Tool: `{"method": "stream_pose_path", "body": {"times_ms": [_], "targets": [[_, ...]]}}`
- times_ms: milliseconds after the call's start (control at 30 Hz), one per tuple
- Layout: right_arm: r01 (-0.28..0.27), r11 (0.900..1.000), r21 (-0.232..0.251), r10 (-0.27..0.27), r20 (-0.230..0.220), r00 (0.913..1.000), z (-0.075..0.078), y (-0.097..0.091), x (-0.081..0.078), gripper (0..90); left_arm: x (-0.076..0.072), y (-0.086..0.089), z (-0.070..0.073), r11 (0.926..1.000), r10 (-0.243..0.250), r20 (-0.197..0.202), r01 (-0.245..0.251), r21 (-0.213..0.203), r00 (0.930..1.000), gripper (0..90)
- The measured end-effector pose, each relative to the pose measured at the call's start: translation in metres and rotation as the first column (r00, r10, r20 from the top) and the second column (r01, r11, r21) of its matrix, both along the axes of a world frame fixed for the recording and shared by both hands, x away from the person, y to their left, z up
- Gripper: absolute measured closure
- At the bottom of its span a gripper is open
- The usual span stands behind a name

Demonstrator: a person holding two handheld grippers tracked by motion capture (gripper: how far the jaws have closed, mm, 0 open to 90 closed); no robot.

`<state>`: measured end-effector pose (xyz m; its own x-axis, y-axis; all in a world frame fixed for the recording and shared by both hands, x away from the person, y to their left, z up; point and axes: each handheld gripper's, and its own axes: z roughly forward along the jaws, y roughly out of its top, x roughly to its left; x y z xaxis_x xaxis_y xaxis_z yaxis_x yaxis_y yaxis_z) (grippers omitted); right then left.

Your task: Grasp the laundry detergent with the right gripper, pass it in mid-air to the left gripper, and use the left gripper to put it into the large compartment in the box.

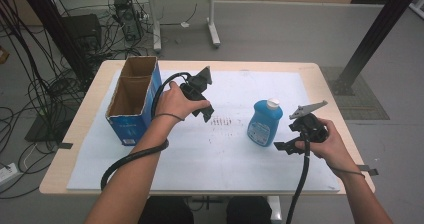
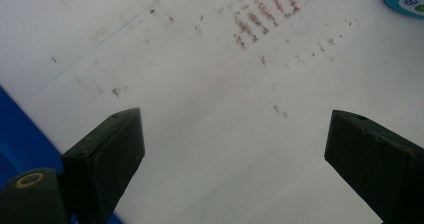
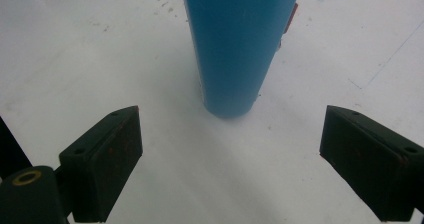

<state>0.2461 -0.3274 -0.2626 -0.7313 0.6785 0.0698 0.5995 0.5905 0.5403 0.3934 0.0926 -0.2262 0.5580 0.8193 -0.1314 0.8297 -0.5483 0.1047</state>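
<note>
A blue bottle with a white cap stands upright on the white sheet, right of centre. My right gripper sits just to its right, near the sheet, jaws wide open. In the right gripper view the bottle stands a short way beyond the right gripper, and nothing lies between the jaws. My left gripper hovers over the sheet beside an open cardboard box. Its jaws are spread wide around bare sheet in the left gripper view, where the left gripper holds nothing.
The box has blue sides and two open compartments, at the sheet's left edge. Brown scuff marks stain the sheet's middle. Cables trail from both grippers toward the table's front edge. Beyond the table are another desk's legs and tangled cords on the floor.
</note>
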Motion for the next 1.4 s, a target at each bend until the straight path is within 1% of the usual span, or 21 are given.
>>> {"method": "stream_pose_path", "body": {"times_ms": [167, 333, 400, 533, 667, 733, 867, 967, 1400], "targets": [[-0.002, 0.9999, 0.012, 0.001, 0.019, 0.9998, -0.002, -0.001, -0.002, 10.0, 0.0, -0.001, -0.001, 1.0, -0.002, -0.003, 0.002, 0.001, 1.0, 9.4], [-0.005, 0.9997, 0.024, 0.005, 0.029, 0.9996, -0.005, -0.003, -0.003, 10.0, 0.002, -0.001, 0.0, 1.0, -0.005, -0.005, 0.005, 0.006, 1.0, 9.4], [-0.008, 0.9996, 0.027, 0.007, 0.035, 0.9994, -0.006, -0.003, -0.004, 10.0, 0.001, 0.0, 0.0, 1.0, -0.001, -0.002, 0.001, 0.001, 1.0, 9.4], [-0.002, 0.999, 0.045, 0.0, 0.049, 0.9988, -0.009, -0.005, -0.006, 10.0, 0.002, 0.0, -0.001, 1.0, -0.003, -0.007, 0.003, 0.001, 1.0, 9.5], [0.002, 0.997, 0.078, -0.007, 0.066, 0.9978, -0.014, -0.009, -0.007, 10.0, 0.002, 0.0, -0.002, 1.0, 0.0, -0.009, 0.0, 0.003, 1.0, 9.5], [0.005, 0.996, 0.089, -0.013, 0.085, 0.9963, -0.017, -0.01, -0.01, 10.2, 0.003, 0.001, -0.003, 1.0, -0.002, -0.01, 0.002, 0.001, 0.9999, 9.5], [-0.003, 0.9923, 0.124, -0.01, 0.102, 0.9948, -0.023, -0.013, -0.011, 10.2, 0.003, 0.001, -0.003, 1.0, 0.0, -0.011, 0.0, 0.001, 0.9999, 9.4], [-0.006, 0.9902, 0.14, -0.01, 0.117, 0.993, -0.027, -0.013, -0.013, 10.2, 0.003, 0.0, -0.003, 1.0, -0.002, -0.01, 0.002, 0.001, 0.9999, 9.4], [0.0, 0.9889, 0.149, -0.019, 0.129, 0.9914, -0.031, -0.011, -0.014, 10.3, 0.003, 0.0, -0.005, 1.0, -0.003, -0.013, 0.003, -0.002, 0.9999, 9.4]]}}
